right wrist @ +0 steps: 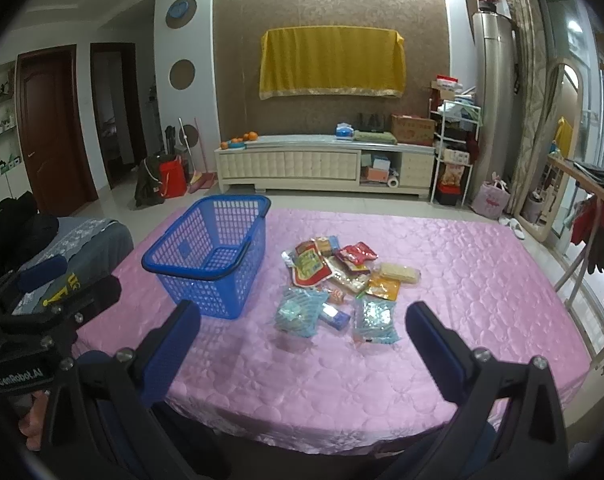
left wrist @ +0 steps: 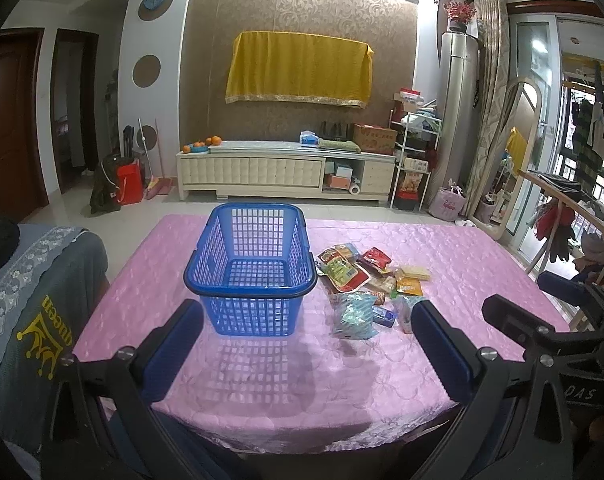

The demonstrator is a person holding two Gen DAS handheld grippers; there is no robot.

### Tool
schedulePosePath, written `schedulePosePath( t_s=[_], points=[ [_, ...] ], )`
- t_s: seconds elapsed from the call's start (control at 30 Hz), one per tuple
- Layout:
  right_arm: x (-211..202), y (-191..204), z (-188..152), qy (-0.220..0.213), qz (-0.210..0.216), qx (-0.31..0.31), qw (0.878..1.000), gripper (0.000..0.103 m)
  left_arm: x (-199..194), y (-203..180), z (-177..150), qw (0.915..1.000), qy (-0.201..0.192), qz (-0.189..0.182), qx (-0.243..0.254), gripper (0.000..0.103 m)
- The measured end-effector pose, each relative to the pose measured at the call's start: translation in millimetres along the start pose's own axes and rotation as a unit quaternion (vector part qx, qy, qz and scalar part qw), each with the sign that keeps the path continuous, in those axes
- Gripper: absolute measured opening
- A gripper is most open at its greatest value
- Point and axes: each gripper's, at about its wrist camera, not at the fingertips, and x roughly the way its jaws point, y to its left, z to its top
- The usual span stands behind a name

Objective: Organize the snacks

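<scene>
Task had not started: the basket (left wrist: 250,268) was empty, and all snacks (left wrist: 365,286) lay at its 3 o'clock. Left gripper (left wrist: 307,330) and right gripper (right wrist: 303,332) were both wide apart, holding nothing.

- "GenRobot.AI" in white letters on the black body of the left gripper (right wrist: 20,374), left of the blue basket (right wrist: 210,256).
- "queen", yellow and sideways, with a crown emblem, on the grey cloth (left wrist: 42,320) left of the basket.
- Snack packet print is unreadable.

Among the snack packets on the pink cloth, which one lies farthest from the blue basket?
The pale yellow wafer packet, at the right edge of the pile. All other packets lie between it and the blue basket.
</scene>
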Motion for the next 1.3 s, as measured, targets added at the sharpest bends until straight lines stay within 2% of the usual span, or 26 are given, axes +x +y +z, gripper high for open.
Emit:
schedulePosePath(
  t_s=[0.43, 0.63, 0.77, 0.87, 1.03, 1.17, 1.3],
  points=[
    [-11, 1, 18, -0.016, 0.002, -0.015, 1.0, 0.103, -3, -6, 22, 0.9998, -0.007, -0.017, 0.01, 0.103],
    [-1, -18, 29, -0.014, 0.006, -0.005, 1.0, 0.103, 23, -21, 35, 0.9987, 0.022, -0.036, 0.028, 0.103],
    [21, -39, 31, 0.018, 0.016, 0.005, 1.0, 0.103, 52, -41, 37, 0.9965, 0.048, -0.046, 0.049, 0.103],
    [36, -56, 28, 0.023, 0.003, 0.009, 1.0, 0.103, 80, -54, 36, 0.9939, 0.079, -0.059, 0.049, 0.103],
    [78, -91, 12, 0.065, -0.007, 0.033, 0.997, 0.103, 124, -82, 25, 0.9886, 0.117, -0.062, 0.071, 0.102],
    [114, -116, -7, 0.109, -0.021, 0.045, 0.993, 0.099, 168, -103, 7, 0.9807, 0.167, -0.05, 0.088, 0.086],
    [150, -138, -32, 0.155, -0.02, 0.069, 0.985, 0.094, 208, -116, -10, 0.973, 0.202, -0.044, 0.103, 0.086]
  ],
)
